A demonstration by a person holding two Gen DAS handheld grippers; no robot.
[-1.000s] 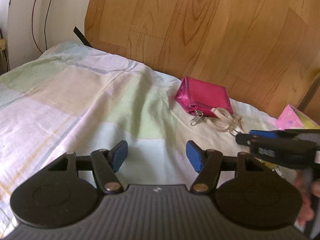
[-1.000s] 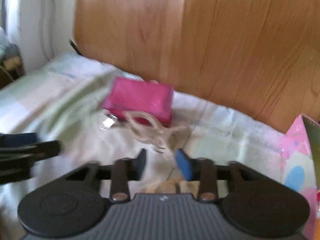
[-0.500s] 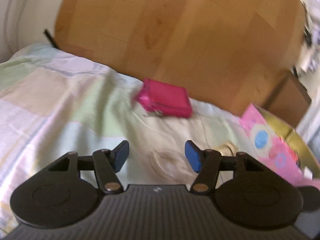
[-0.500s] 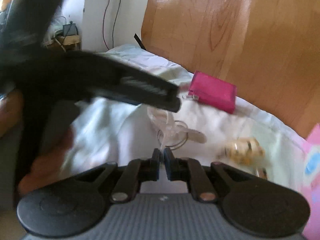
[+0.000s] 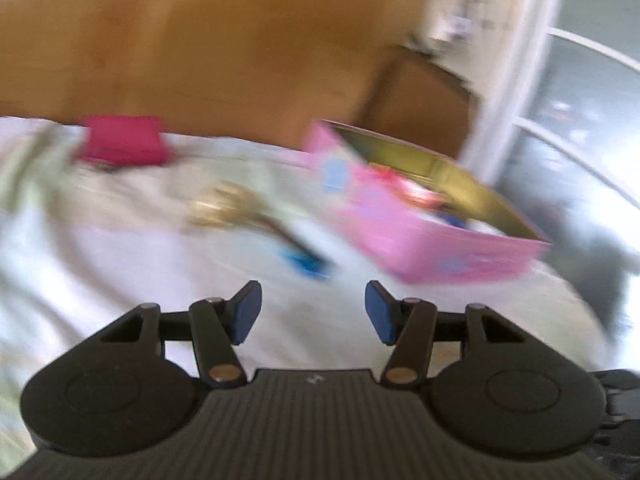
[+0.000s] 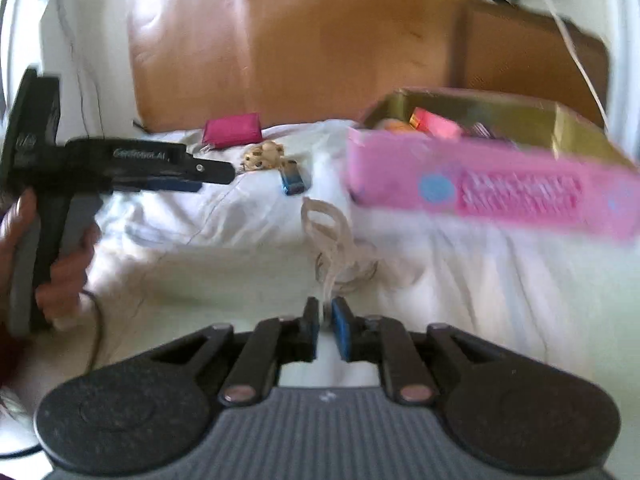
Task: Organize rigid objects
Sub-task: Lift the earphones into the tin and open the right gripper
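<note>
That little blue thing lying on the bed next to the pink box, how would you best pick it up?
Grip the small blue object across its two long sides, coming down from above. It lies flat on the sheet, apart from the pink box and the spotted trinket, so there is room either side. Blur hides finer detail.

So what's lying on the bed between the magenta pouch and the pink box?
In the right wrist view, a spotted beige trinket and a small blue object lie on the sheet between the magenta pouch and the pink box.
</note>
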